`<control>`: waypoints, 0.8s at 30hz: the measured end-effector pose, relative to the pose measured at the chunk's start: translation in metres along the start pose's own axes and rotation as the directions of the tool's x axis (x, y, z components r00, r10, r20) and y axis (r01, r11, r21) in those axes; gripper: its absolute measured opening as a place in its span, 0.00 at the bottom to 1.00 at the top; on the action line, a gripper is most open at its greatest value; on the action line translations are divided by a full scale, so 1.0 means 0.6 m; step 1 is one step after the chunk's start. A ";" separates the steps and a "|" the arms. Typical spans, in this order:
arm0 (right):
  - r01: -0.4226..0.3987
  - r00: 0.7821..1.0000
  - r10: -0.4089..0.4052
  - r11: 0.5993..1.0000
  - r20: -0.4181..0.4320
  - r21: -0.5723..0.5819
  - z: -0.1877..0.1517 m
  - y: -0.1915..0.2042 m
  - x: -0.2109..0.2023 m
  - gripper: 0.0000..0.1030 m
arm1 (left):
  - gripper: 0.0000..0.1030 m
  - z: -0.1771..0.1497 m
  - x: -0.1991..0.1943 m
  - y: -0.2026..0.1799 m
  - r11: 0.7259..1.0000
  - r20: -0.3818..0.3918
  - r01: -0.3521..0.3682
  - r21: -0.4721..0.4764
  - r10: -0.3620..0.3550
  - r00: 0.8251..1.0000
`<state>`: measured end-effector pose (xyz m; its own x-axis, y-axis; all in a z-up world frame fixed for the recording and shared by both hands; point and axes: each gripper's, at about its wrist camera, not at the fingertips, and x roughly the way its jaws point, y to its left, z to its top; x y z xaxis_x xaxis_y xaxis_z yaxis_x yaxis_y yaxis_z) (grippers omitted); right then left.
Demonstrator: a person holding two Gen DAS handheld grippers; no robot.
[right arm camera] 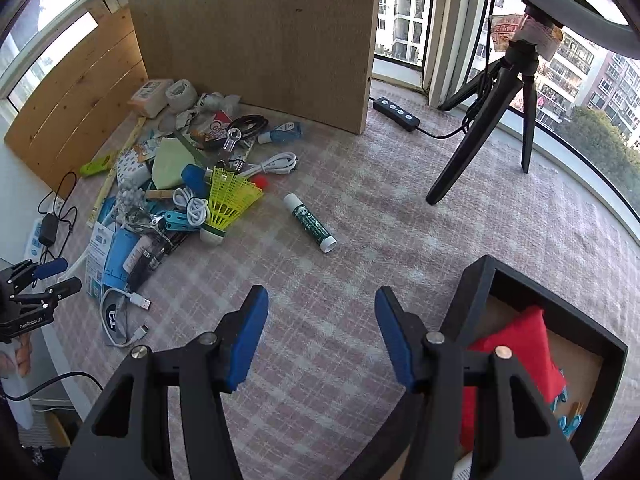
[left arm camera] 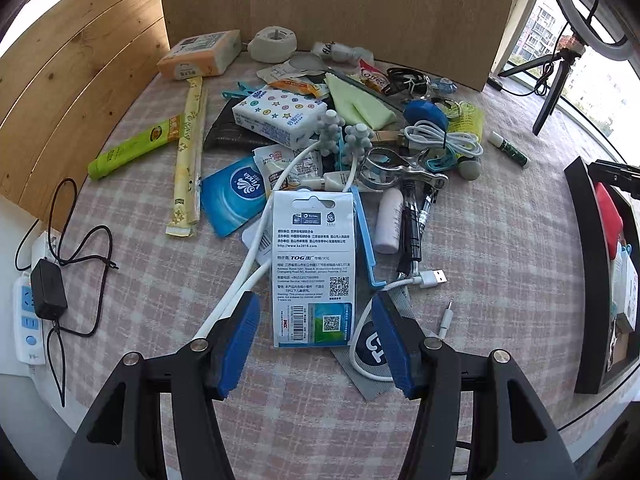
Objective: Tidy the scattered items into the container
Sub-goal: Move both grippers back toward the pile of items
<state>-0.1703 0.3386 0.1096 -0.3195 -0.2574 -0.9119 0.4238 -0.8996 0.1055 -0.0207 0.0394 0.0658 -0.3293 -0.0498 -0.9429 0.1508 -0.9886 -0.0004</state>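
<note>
Clutter lies heaped on the checked tablecloth (right arm camera: pixel 360 208) near a cardboard panel (right arm camera: pixel 256 36). The left gripper (left arm camera: pixel 316 344) hovers with jaws spread on either side of a white and blue packaged card (left arm camera: pixel 314 264), not touching it. The right gripper (right arm camera: pixel 322 336) hangs with its jaws apart over bare cloth, just beside the black container (right arm camera: pixel 560 300), which holds a red item (right arm camera: pixel 524 340). A glue stick (right arm camera: pixel 310 222) lies alone, apart from the pile.
</note>
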 end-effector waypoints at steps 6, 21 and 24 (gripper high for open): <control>-0.014 0.999 0.013 1.000 -0.034 -0.024 0.013 -0.002 0.026 0.53 | 0.55 0.005 0.026 -0.013 0.998 -0.036 -0.038 0.047 0.039 0.999; -0.006 0.992 -0.016 0.984 -0.123 -0.176 0.069 0.023 0.112 0.53 | 0.59 0.022 0.069 -0.017 0.992 -0.075 -0.077 0.099 0.085 0.994; -0.005 0.991 -0.021 0.982 -0.135 -0.188 0.079 0.022 0.131 0.53 | 0.59 0.024 0.073 -0.016 0.993 -0.083 -0.072 0.093 0.080 0.993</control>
<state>-0.2299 0.2895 0.0582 -0.2105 -0.1887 -0.9592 0.5775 -0.8157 0.0337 -0.0502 0.0443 0.0292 -0.2380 -0.1163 -0.9643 0.0864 -0.9914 0.0982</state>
